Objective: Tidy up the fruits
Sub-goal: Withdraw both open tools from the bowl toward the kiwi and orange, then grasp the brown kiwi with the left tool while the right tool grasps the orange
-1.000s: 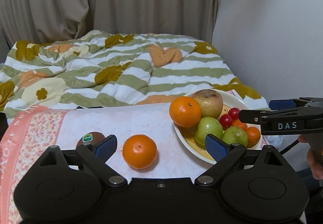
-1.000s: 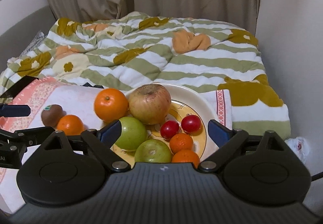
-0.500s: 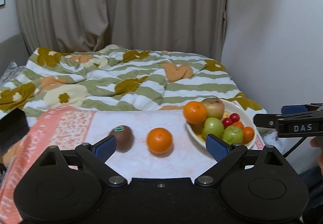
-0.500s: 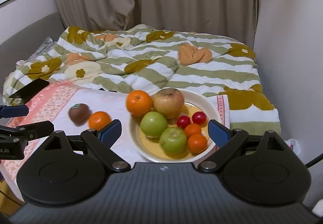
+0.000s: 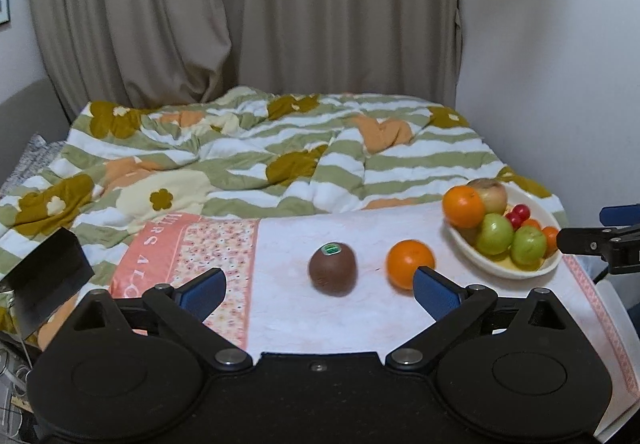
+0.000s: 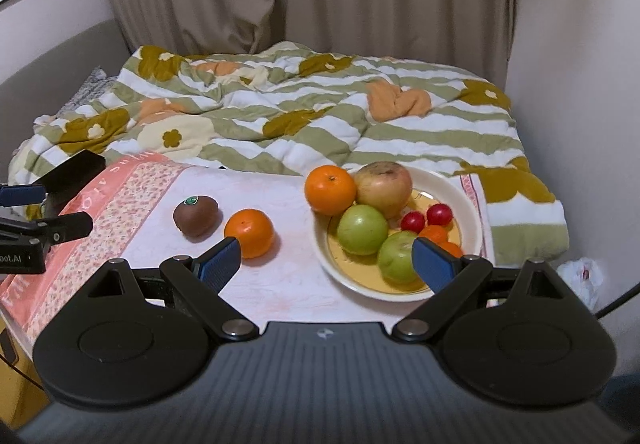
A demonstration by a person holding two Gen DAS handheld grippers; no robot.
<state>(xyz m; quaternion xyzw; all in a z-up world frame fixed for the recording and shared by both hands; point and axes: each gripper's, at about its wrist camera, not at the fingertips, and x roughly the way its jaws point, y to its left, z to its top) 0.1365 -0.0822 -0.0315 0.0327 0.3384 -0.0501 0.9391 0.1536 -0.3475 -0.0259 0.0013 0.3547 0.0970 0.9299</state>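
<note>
Two fruits wait outside the plate [image 6: 472,200]: a kiwi [image 6: 196,221] and an orange [image 6: 249,233]. The left gripper [image 5: 318,290] is opening, empty; the right gripper [image 6: 326,260] is spread, empty.

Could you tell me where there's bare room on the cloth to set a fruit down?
Bare cloth lies between the orange and the plate, and left of the kiwi on the pink floral band. The plate itself is crowded with fruit.
</note>
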